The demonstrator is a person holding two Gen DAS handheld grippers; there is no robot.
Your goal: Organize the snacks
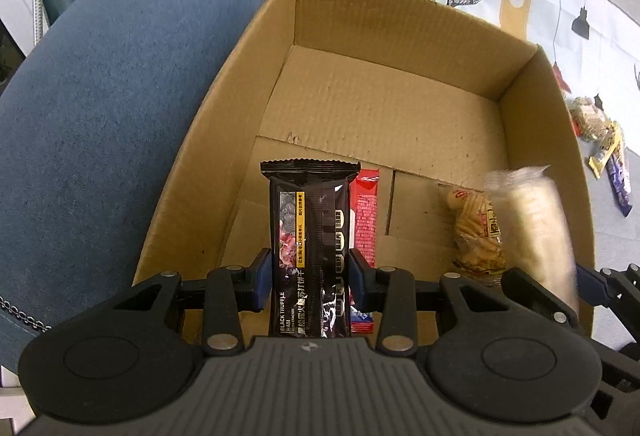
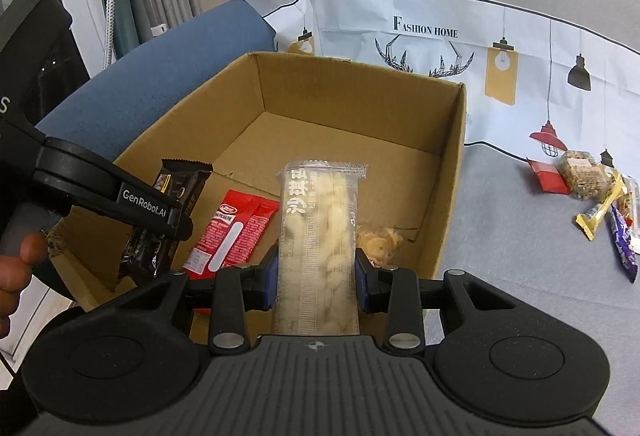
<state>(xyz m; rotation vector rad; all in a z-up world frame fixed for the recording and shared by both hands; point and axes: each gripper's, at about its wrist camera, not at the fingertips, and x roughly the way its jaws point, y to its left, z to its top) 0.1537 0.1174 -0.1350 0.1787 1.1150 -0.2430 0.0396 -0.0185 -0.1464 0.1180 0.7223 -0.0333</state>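
Left wrist view: the left gripper (image 1: 311,274) fingers clamp a black cracker packet (image 1: 310,248) over the cardboard box (image 1: 360,19). Right gripper (image 2: 316,278) fingers hold a clear biscuit packet (image 2: 318,236)

"BLACK TRUFFLE HAM" on black packet (image 1: 310,260); "FASHION HOME" on cloth (image 2: 426,31)

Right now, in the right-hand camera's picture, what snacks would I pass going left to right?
Black cracker pack → red packet → clear pastry pack → small biscuit bag → loose snack pile on the cloth, outside the cardboard box.
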